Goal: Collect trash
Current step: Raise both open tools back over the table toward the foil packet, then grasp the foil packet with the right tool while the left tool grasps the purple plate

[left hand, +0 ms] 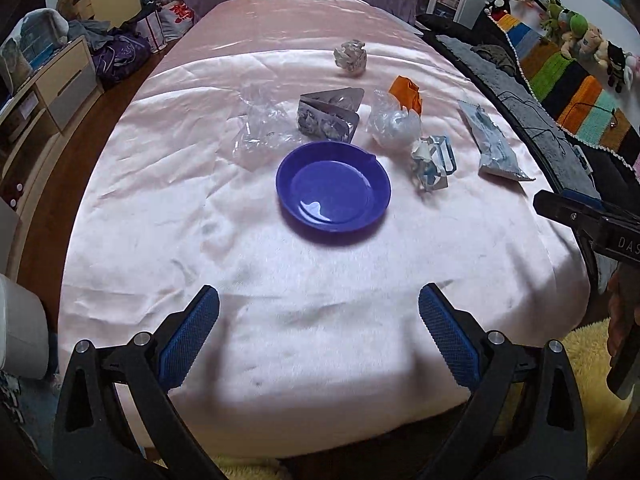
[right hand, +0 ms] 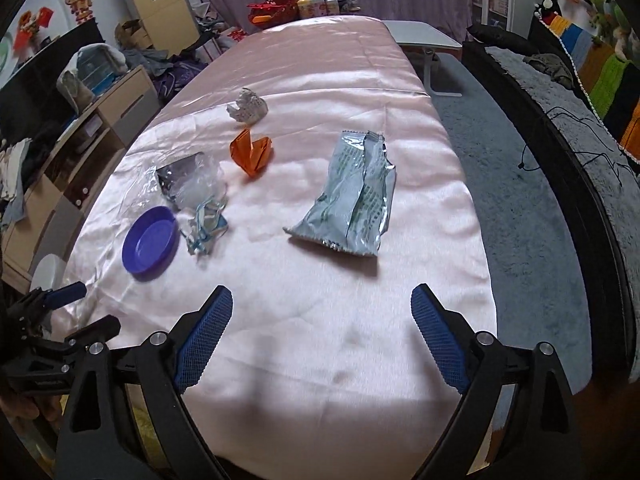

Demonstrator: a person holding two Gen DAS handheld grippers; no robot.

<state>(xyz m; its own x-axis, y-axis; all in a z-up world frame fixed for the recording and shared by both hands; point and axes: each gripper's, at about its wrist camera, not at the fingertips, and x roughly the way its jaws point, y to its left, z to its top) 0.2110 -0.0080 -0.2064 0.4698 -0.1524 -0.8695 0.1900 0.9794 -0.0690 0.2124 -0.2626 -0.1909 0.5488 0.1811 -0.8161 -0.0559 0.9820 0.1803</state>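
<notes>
We hold both grippers above the near end of a long table draped in shiny pale pink cloth (left hand: 168, 216). Our left gripper (left hand: 319, 312) has its blue-padded jaws spread wide with nothing between them, and our right gripper (right hand: 322, 312) is likewise wide apart and empty.

The trash lies scattered beyond them. A round dark blue plastic dish (left hand: 333, 191) sits empty in the middle of the cloth. Just behind it lie a sheet of crumpled clear plastic film (left hand: 262, 128), a folded silver blister pack (left hand: 330, 114) and a bunched clear plastic bag (left hand: 394, 124), with a folded orange paper piece (left hand: 407, 92) touching the bag's far side. A crumpled blue-and-white wrapper (left hand: 434, 162) lies just right of the dish. Further right rests a flat, torn pale blue foil packet (right hand: 352, 196), well apart from the dish. A crumpled white paper ball (left hand: 351, 57) sits farthest back, alone.
</notes>
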